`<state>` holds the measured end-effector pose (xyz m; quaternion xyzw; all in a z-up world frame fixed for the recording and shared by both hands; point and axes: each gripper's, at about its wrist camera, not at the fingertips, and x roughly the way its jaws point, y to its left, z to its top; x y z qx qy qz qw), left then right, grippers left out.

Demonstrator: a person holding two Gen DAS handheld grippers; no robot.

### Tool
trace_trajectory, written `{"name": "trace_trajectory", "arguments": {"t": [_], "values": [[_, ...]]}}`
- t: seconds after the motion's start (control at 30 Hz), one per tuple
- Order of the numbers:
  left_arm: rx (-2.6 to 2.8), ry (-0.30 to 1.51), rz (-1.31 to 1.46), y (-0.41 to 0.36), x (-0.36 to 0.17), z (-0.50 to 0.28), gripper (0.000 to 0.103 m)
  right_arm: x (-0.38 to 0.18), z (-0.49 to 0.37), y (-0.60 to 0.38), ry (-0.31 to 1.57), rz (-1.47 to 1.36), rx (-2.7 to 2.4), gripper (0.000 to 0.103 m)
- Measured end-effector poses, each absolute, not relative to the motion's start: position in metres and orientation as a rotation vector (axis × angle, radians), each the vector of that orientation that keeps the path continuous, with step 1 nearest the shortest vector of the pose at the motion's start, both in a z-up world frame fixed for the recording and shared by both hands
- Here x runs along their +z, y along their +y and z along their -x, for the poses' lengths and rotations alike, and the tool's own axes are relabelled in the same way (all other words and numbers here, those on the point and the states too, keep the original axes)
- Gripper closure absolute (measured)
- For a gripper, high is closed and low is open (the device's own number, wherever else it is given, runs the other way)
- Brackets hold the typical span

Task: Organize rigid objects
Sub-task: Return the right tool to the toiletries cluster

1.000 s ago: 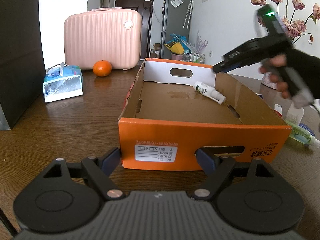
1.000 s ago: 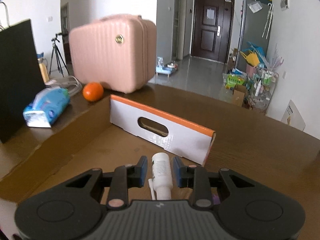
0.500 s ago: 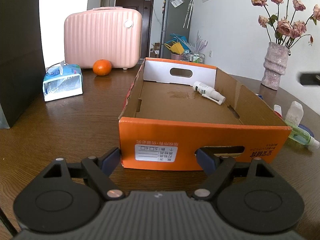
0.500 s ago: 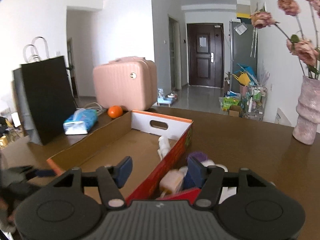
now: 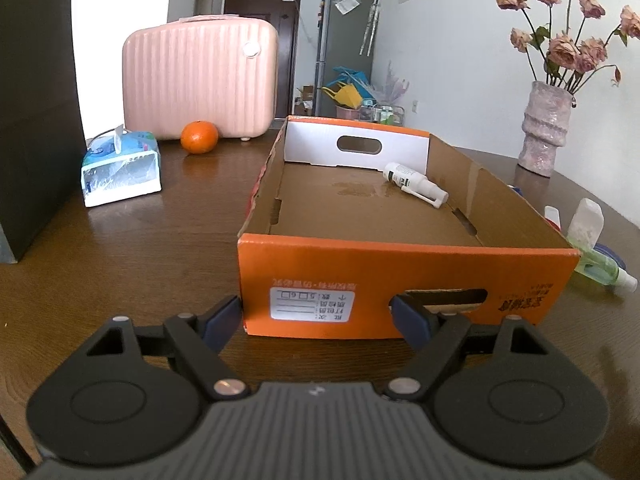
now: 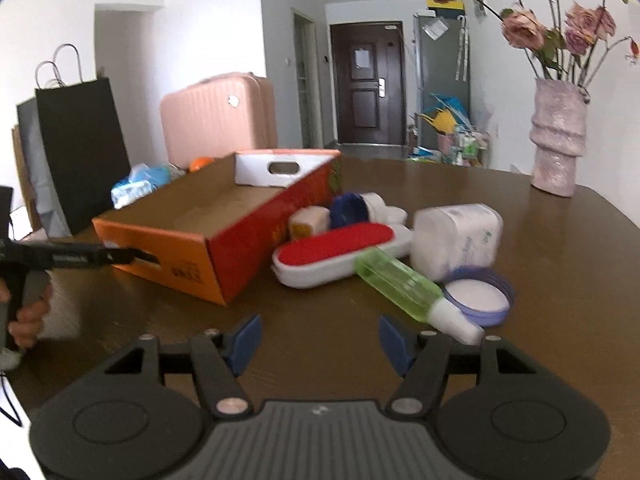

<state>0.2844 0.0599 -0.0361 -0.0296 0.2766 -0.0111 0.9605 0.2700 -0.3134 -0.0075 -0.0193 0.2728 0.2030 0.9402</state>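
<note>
our right gripper [image 6: 320,340], spread wide and empty, has the green spray bottle [image 6: 400,282] just ahead-right, its nozzle slanting toward our right finger.

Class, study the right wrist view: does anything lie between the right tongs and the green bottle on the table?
Nothing visible does. The right tongs are open above bare table, and the green bottle lies just ahead and to the right, its white cap towards the tongs. A purple-rimmed lid lies beside the bottle, not in front.
</note>
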Motion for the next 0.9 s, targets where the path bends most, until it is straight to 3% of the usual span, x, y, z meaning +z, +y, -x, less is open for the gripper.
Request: {"name": "trace_trajectory", "arguments": {"t": [0.03,0.07,0.1,0.17,0.27,0.33,0.37,0.63,0.73,0.9], "values": [[-0.028,0.563,0.061,0.062,-0.037,-0.285,0.022,-0.009,-0.270,-0.316,0.558,0.040,0.406,0.039],[-0.029,0.568,0.056,0.063,-0.037,-0.286,0.030,-0.009,-0.271,-0.318,0.556,0.039,0.400,0.039],[-0.016,0.584,0.045,0.062,-0.038,-0.288,0.046,-0.009,-0.273,-0.318,0.554,0.044,0.393,0.039],[-0.013,0.640,0.057,0.065,-0.042,-0.295,0.052,-0.008,-0.279,-0.317,0.551,0.065,0.383,0.039],[-0.010,0.619,0.056,0.067,-0.041,-0.294,0.049,-0.009,-0.291,-0.315,0.546,0.108,0.366,0.041],[-0.018,0.588,0.039,0.063,-0.039,-0.288,0.028,-0.009,-0.300,-0.314,0.548,0.123,0.351,0.041],[-0.020,0.567,0.027,0.060,-0.038,-0.285,0.024,-0.008,-0.304,-0.315,0.547,0.120,0.353,0.041],[-0.015,0.558,0.020,0.050,-0.035,-0.295,0.021,-0.006,-0.320,-0.307,0.537,0.107,0.375,0.041],[0.013,0.547,0.038,0.049,-0.034,-0.299,0.013,-0.006,-0.321,-0.307,0.536,0.102,0.377,0.041],[0.043,0.554,0.046,0.045,-0.035,-0.306,0.011,-0.008,-0.323,-0.310,0.539,0.086,0.364,0.041]]}}
